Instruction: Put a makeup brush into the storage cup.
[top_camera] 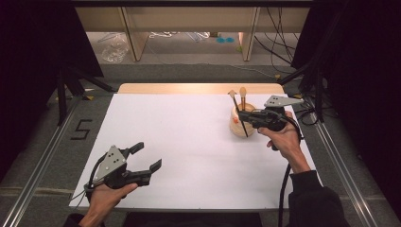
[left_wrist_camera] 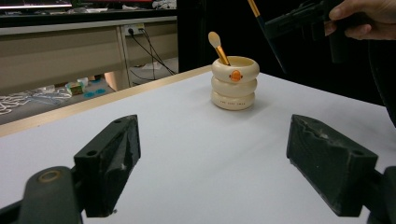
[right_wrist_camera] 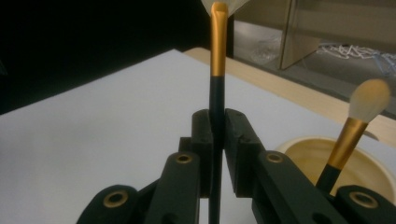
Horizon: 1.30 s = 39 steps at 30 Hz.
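The right gripper (top_camera: 242, 115) is held level above the far right part of the white surface (top_camera: 189, 142), the person's right hand (top_camera: 283, 137) wrapped round its grip with the forearm angling in from the lower right. Its fingers (right_wrist_camera: 236, 140) are clamped on the dark handle of a makeup brush (right_wrist_camera: 217, 56), which stands nearly upright between them, its gold collar above and its lower end just over the cream ringed cup (top_camera: 242, 126). A second brush (right_wrist_camera: 357, 116) leans in that cup, just beside the fingers. The left gripper (top_camera: 146, 156) rests low at the near left, well apart from the cup, pointing right, cradled from below by the left hand (top_camera: 106, 196), its fingers (left_wrist_camera: 112, 158) spread wide with nothing between them
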Tool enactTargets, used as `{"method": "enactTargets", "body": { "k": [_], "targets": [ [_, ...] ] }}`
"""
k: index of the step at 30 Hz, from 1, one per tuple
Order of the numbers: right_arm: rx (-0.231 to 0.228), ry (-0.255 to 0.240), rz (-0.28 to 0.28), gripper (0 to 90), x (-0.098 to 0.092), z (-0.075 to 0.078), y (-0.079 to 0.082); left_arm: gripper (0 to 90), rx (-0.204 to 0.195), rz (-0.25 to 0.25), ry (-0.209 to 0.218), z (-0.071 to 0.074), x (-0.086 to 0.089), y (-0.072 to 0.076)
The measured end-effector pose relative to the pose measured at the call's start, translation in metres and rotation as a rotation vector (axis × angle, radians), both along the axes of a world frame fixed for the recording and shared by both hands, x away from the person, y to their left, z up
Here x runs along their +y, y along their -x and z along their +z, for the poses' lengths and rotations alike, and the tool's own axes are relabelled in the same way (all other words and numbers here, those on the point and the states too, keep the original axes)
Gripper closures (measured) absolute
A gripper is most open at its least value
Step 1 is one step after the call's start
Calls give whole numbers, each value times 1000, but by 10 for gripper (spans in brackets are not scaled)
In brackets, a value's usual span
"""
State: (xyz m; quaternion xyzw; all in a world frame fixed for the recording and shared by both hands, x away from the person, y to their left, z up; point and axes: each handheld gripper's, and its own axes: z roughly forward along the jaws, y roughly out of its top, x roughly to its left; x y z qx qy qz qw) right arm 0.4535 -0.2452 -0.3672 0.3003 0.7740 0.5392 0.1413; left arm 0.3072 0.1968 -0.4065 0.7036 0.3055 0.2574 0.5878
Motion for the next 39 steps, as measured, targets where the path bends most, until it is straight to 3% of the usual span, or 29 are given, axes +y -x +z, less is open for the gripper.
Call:
{"method": "enactTargets", "body": {
  "k": [16, 17, 23, 28, 39],
  "targets": [
    [-116, -86, -131, 835, -24, 10, -14, 175, -7, -1, -9, 0, 1, -1],
    [-102, -80, -134, 835, -25, 10, -15, 175, -7, -1, -10, 0, 1, -1],
    [-112, -106, -182, 834, -29, 3, -24, 175, 3, 3, 0, 0, 0, -1],
    [-137, -130, -225, 834, -29, -2, -35, 175, 4, 2, 0, -1, 1, -1],
    [-117, -140, -258, 834, -26, -12, -52, 175, -1, -1, 0, 0, 1, -1]
  ]
}}
